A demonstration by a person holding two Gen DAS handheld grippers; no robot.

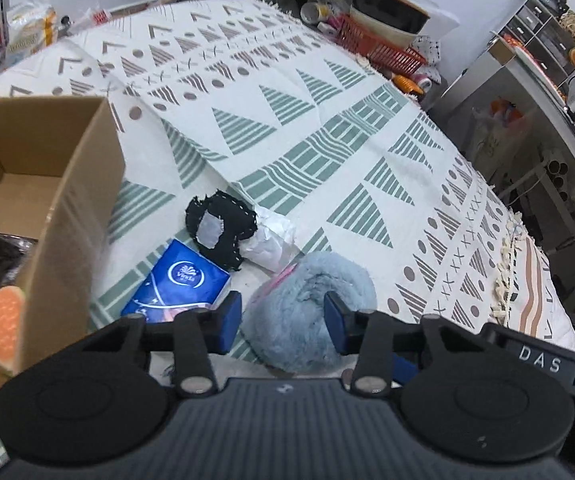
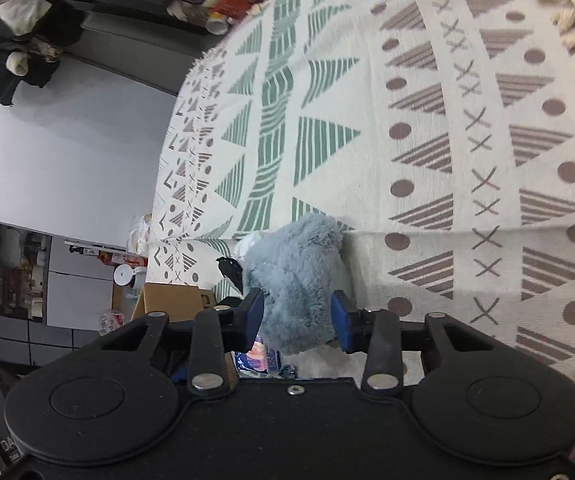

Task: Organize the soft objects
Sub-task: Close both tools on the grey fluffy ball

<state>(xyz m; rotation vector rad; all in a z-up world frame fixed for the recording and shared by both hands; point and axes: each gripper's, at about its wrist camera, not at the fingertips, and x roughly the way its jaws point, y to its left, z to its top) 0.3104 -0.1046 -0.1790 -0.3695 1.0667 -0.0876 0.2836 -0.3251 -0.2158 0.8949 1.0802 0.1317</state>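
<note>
Left tool [image 1: 283, 318]: jaws apart, straddling the fluffy blue slipper [image 1: 307, 312] without clamping it.
Right tool [image 2: 297, 318]: clamped on the same slipper [image 2: 295, 280], pads pressing into the fur.
Slipper: on the patterned cloth [image 1: 327, 120], just beside the blue tissue pack [image 1: 179, 280].
Left view only: open cardboard box [image 1: 75, 208], black fabric piece [image 1: 219, 232], crumpled white paper [image 1: 267, 240] (the paper touches the fabric).
Right view only: tasselled cloth edge [image 2: 567, 12].
</note>
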